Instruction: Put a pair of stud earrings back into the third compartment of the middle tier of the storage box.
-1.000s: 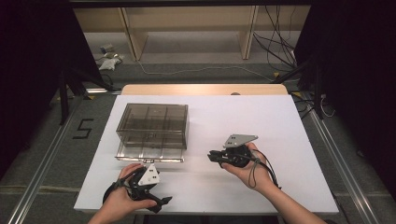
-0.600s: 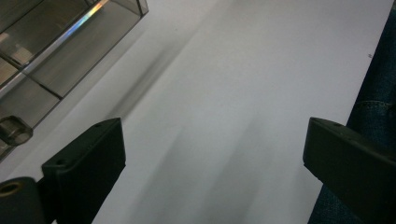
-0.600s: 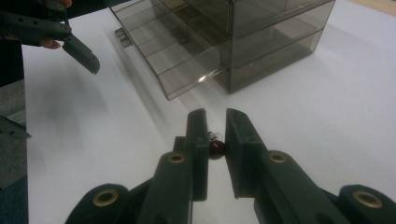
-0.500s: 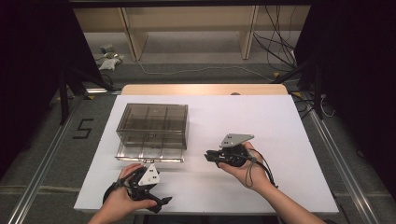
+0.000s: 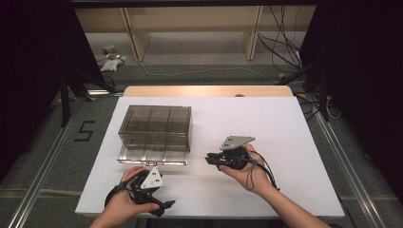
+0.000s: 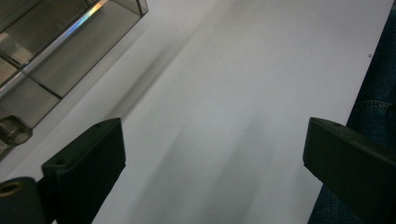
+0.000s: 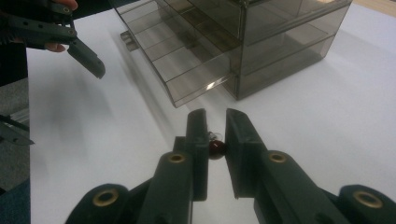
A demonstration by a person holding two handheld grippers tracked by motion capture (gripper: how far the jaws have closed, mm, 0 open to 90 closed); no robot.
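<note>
Small dark red bead (image 7: pixel 216 148) is pinched between the jaws of the right hand-held gripper (image 7: pixel 215 140). The jaws are closed on it, pads pressing both sides. It sits just off the near right corner of the smoked drawer box (image 5: pixel 156 127), low over the white table (image 5: pixel 285 123); I can't tell whether the bead touches the surface. In the high view the right hand-held gripper (image 5: pixel 212 159) points left toward the box, near it but not touching.

Drawer box: translucent grey, compartmented, with its bottom drawer (image 5: pixel 152 154) pulled out toward the person. In the right gripper view the open drawer (image 7: pixel 187 65) shows divided cells; contents not readable.

Left hand-held gripper (image 5: pixel 164 205) is just in front of the pulled-out drawer, at the table's near edge. Its jaws stand wide apart with nothing between them. In the left gripper view the gap (image 6: pixel 215 154) spans bare table, with the drawer's corner (image 6: pixel 42 56) off to the upper left.

Floor beside the table, left of the box, carries a "5" marking (image 5: pixel 84 130).
</note>
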